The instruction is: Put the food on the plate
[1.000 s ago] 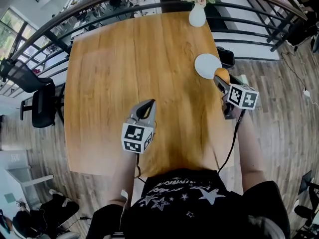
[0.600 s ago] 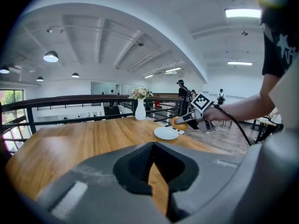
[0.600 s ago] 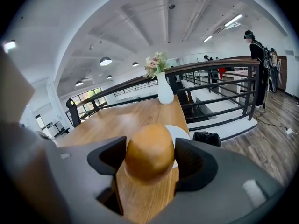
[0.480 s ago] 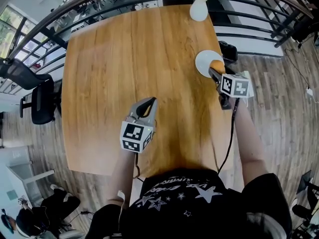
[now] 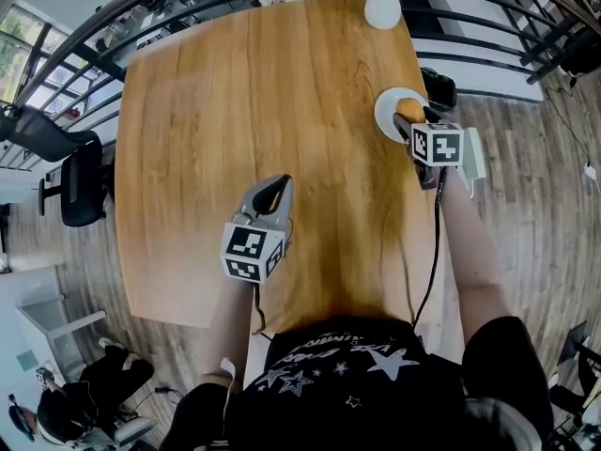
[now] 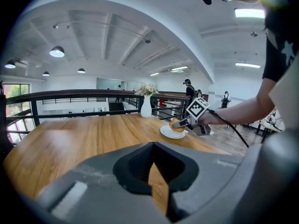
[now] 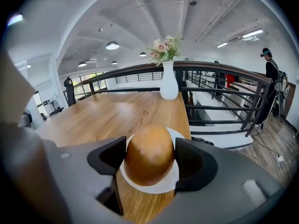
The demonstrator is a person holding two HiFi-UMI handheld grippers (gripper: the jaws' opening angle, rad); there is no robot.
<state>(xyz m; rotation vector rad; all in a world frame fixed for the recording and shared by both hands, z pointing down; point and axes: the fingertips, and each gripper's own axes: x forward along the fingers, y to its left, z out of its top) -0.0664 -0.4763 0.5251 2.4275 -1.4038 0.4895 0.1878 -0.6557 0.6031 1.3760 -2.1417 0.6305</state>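
pinching the bun (image 7: pixel 149 154) across its middle over the plate (image 7: pixel 156 186), the right tongs (image 5: pixel 410 126) are handling something probably light and squishy, while the left tongs (image 6: pixel 152 148) are idling, pressed together.

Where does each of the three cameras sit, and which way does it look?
Head view: on the person's head, looking steeply down at the table, left gripper, right gripper and both forearms.
Left gripper view: on the left gripper, looking along its shut jaws across the table; the right forearm shows.
Right gripper view: on the right gripper, looking past the bun in its jaws toward the vase.
Shared: all show the bun, plate and vase.
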